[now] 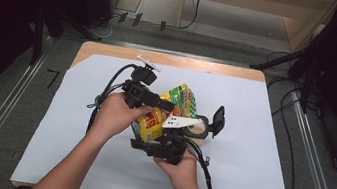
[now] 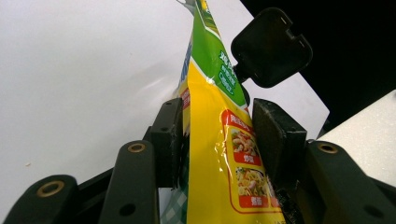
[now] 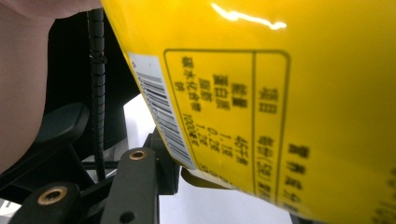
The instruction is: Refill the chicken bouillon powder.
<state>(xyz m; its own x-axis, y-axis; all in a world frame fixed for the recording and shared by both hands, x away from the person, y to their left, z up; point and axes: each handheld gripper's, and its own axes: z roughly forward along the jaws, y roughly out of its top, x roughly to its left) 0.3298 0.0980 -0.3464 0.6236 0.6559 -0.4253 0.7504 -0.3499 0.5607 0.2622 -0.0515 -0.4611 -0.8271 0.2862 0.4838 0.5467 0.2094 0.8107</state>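
A yellow and green food bag (image 1: 182,100) is held above the white-covered table (image 1: 251,167) between both hands. My left gripper (image 1: 167,106) comes in from the left and is shut on the bag. In the left gripper view the bag (image 2: 215,140) stands upright with a black pad (image 2: 275,140) pressed on each side. My right gripper (image 1: 152,141) holds the bag's lower end from the near side. Its own view shows the bag's yellow back (image 3: 280,116) with a barcode and printed table, and its left pad (image 3: 163,163) against the bag's edge. The other jaw is hidden.
A small black round container (image 1: 200,127) with a square flap (image 1: 218,120) standing up sits on the sheet just right of the bag; the flap (image 2: 272,46) also shows past the bag. Cables trail from both grippers. Dark stands and floor cables surround the table.
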